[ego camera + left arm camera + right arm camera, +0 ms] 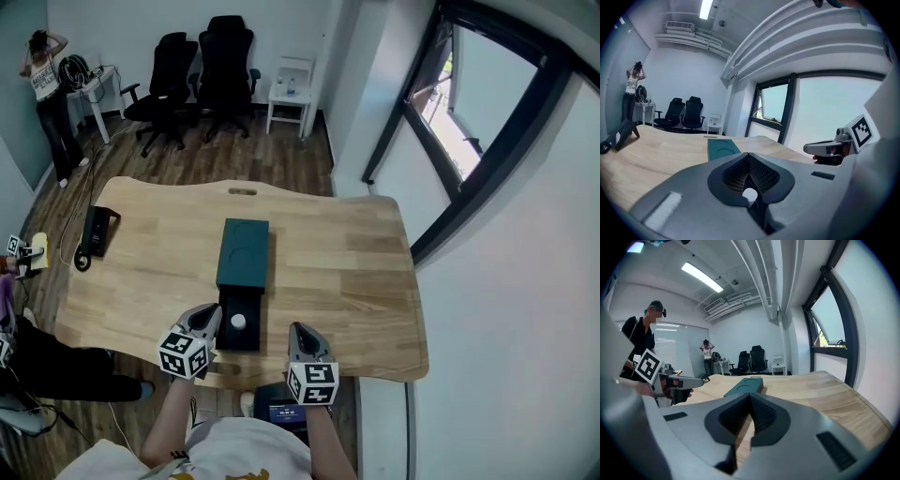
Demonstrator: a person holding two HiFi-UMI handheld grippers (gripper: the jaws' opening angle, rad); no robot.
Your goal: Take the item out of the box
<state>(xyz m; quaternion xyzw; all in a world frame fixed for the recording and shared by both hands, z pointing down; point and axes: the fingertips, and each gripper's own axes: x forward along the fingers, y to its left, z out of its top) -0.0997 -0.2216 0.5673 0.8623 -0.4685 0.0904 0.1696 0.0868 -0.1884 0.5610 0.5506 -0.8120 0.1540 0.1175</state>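
Observation:
A black box base [239, 323] lies open near the table's front edge, with a small white round item [238, 322] inside it. Its teal lid [243, 251] lies just beyond, touching it, and also shows as the teal lid [722, 147] and the teal lid [745, 386]. My left gripper [212, 316] hovers at the box's left side with its jaws shut and empty. Through the gap under its tips, the left gripper [748, 155] view shows the white item [749, 194]. My right gripper [296, 330] stays right of the box; the right gripper [751, 395] has its tips together, holding nothing.
A black device [94, 232] with a cable lies on the wooden table [356, 272] at the far left. Office chairs [197, 70] and a white side table [289, 89] stand behind. One person [45, 89] stands far back left, another person [644, 341] near the table's left side.

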